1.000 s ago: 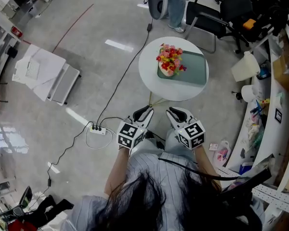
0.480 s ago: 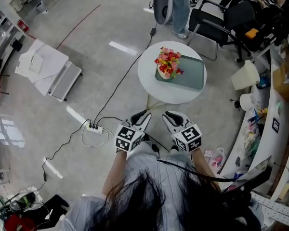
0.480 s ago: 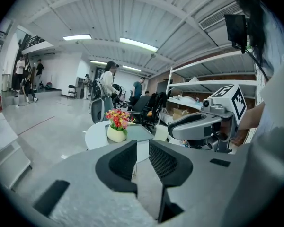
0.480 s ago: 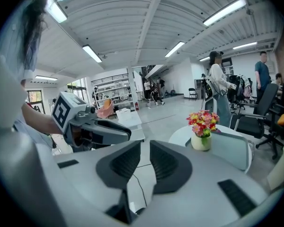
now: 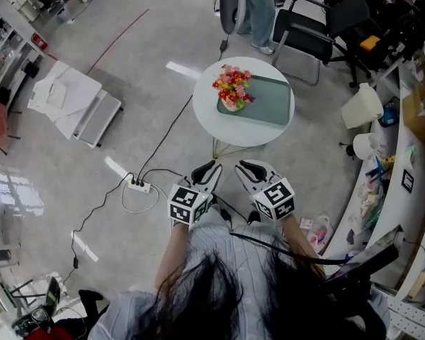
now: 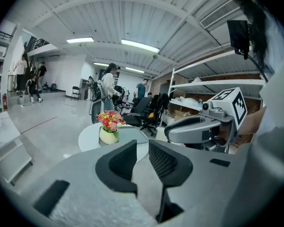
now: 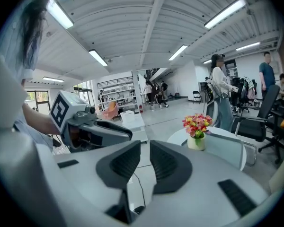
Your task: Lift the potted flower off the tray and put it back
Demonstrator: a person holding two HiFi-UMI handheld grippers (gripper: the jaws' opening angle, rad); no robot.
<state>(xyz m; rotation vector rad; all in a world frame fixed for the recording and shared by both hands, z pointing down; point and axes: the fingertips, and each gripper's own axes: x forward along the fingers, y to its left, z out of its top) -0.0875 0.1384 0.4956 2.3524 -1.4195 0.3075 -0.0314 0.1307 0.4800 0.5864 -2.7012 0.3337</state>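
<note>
The potted flower (image 5: 231, 91), red and yellow blooms in a pale pot, stands on the left end of a green tray (image 5: 268, 106) on a small round white table (image 5: 239, 137). My two grippers hang side by side short of the table, well apart from the pot. The left gripper (image 5: 207, 170) and the right gripper (image 5: 245, 166) both have their jaws almost together with nothing between them. In the left gripper view the pot (image 6: 109, 128) shows ahead past my left gripper (image 6: 141, 148). From the right gripper view the pot (image 7: 196, 133) sits ahead to the right of my right gripper (image 7: 145, 150).
A power strip (image 5: 138, 185) with a black cable lies on the floor left of the grippers. Black office chairs (image 5: 313, 20) and a standing person (image 5: 258, 6) are beyond the table. Stacked white boards (image 5: 71, 105) lie at the left; cluttered shelving (image 5: 404, 140) runs along the right.
Both grippers have moved a little forward toward the table and slightly up. The table and pot now sit further left in the head view. Both pairs of jaws are unchanged.
</note>
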